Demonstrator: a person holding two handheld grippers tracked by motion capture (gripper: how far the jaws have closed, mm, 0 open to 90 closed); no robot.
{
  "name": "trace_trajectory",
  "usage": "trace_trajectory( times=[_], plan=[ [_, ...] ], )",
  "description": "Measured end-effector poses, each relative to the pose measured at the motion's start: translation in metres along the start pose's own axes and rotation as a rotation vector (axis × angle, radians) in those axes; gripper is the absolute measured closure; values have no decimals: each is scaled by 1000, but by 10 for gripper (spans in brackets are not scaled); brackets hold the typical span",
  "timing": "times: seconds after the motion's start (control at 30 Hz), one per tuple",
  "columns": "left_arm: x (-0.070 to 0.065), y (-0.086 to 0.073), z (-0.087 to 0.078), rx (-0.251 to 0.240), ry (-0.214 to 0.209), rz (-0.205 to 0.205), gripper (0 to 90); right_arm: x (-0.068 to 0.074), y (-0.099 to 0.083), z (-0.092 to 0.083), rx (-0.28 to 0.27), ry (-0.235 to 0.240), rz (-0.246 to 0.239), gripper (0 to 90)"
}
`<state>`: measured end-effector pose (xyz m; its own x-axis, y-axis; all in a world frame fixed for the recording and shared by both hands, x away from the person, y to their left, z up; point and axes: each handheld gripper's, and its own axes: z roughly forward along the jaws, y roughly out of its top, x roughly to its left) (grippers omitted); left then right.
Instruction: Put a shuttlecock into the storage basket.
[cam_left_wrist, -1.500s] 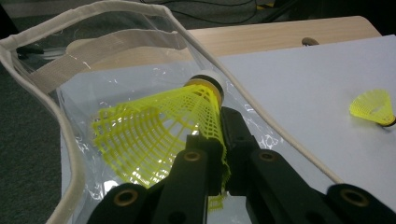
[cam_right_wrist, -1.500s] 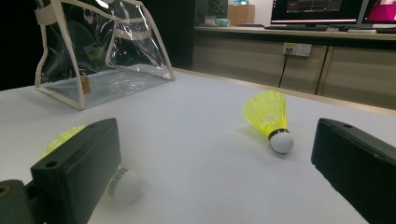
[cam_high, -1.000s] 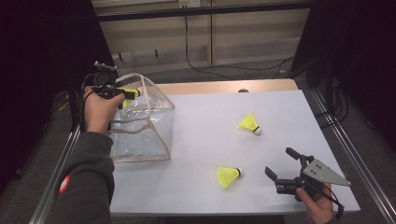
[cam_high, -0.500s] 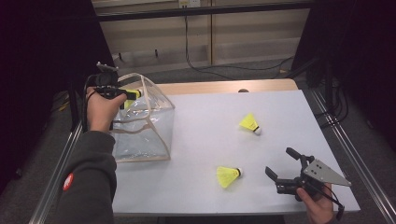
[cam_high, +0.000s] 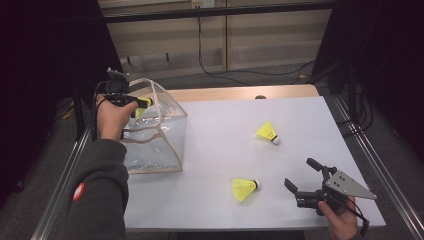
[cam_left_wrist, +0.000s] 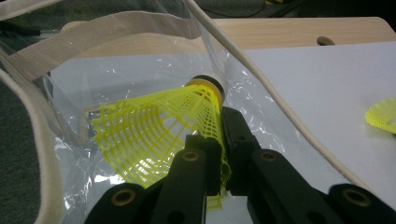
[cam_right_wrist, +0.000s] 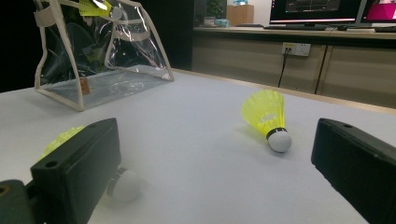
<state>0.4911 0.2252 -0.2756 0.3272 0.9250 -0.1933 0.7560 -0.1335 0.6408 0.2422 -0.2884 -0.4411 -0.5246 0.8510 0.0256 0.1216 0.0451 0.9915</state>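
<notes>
Three yellow shuttlecocks are in play. At the left, the left gripper (cam_left_wrist: 219, 154) pinches one shuttlecock (cam_left_wrist: 163, 135) by its mesh skirt over the mouth of the clear bag (cam_high: 160, 135), which stands on the white surface (cam_high: 225, 125). A second shuttlecock (cam_high: 243, 188) lies near the front edge, a third (cam_high: 267, 132) farther back. The right gripper (cam_high: 305, 180) rests with jaws wide apart, holding nothing, just beside the second.

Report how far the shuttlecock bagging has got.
Done: nothing can be made out lying in the clear bag yet. In hand: the left gripper has its fingers shut on a yellow shuttlecock over the bag's mouth. Left: two shuttlecocks lie on the table; the right gripper is open near one.
</notes>
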Motion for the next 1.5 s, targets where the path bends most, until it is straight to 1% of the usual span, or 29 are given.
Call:
trace_trajectory(
  times=[0.07,0.13,0.2,0.23,0.27,0.3,0.33,0.43,0.5,0.57,0.63,0.7,0.73,0.8,0.83,0.87,0.9,0.97,1.03,1.13,1.23,1.3,1.4,1.47,1.5],
  plan=[
    [0,0,2,-1,1,-1,873,0,0,0,1,2,0,11],
    [-1,0,3,-5,-1,-10,873,0,0,0,1,2,0,11],
    [-1,0,4,-2,-2,-3,869,0,0,0,1,3,1,12],
    [-1,0,5,-6,1,-3,858,0,0,0,0,2,3,11],
    [-1,0,5,-21,5,-10,819,0,0,0,-1,2,3,11],
    [0,1,5,-29,8,-6,797,0,0,-1,-1,1,4,11],
    [-1,1,5,-40,7,-14,785,0,0,-1,-1,1,5,11],
    [-1,1,2,-45,-6,-18,759,0,0,-1,0,1,6,12],
    [-1,0,0,-47,-2,-15,752,0,0,-1,0,1,4,11],
    [-1,-1,-2,-58,-13,-28,743,0,0,-1,0,2,4,12],
    [-1,-1,-5,-54,-19,-16,733,0,0,-1,0,1,5,11],
    [-3,-1,-7,-66,-32,-24,722,0,0,-1,0,0,5,12],
    [-2,-1,-9,-68,-39,-18,715,0,0,-1,-1,0,3,12],
    [-3,-2,-13,-85,-48,-36,696,0,0,-1,0,1,3,12],
    [-3,-2,-14,-84,-54,-28,696,0,0,-1,1,1,3,12],
    [-3,-1,-16,-82,-65,-25,690,0,0,-1,1,3,3,12],
    [-4,-1,-18,-88,-74,-33,684,0,0,-1,0,4,3,12],
    [-5,-2,-20,-85,-93,-34,663,0,0,-2,-1,1,3,12],
    [-7,-2,-22,-88,-97,-28,648,0,0,-1,-1,-1,5,12],
    [-11,-1,-25,-85,-117,-12,623,0,0,-1,0,2,-1,12],
    [-16,0,-30,-94,-129,7,602,0,0,-1,-1,2,0,12],
    [-18,0,-33,-103,-136,9,584,0,0,-1,-2,1,-1,12],
    [-22,1,-38,-107,-160,22,568,0,0,-1,-2,1,-2,12],
    [-25,1,-40,-110,-169,25,556,0,0,-1,0,1,-3,12],
    [-26,1,-41,-107,-175,36,549,1,0,-1,0,1,-3,12]
  ],
)
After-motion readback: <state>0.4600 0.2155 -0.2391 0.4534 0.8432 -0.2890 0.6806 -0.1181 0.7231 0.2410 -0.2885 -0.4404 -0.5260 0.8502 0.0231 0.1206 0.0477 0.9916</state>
